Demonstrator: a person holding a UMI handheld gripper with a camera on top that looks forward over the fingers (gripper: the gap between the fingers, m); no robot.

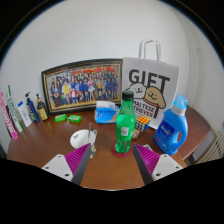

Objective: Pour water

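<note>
Ahead, tongs [112,163] apart, empty; ribbed green plastic bottle [124,124] upright beyond, on smooth wooden table [45,150].

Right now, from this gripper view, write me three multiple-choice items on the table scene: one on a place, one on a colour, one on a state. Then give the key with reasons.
1. Where does the green bottle stand?
A. Just ahead of the fingers, in front of the gift bag
B. Inside the gift bag
C. On top of the framed photo

2. What colour is the jug beside the green bottle?
A. Red
B. Blue
C. Yellow

3. What state is the gripper in?
A. Shut on the green bottle
B. Shut on the white cup
C. Open, holding nothing

Key: 1 A, the bottle stands on the table beyond the fingertips with the bag behind it. 2 B, the jug's body is plainly blue. 3 C, the two pink pads stand apart with bare table between them.
</note>
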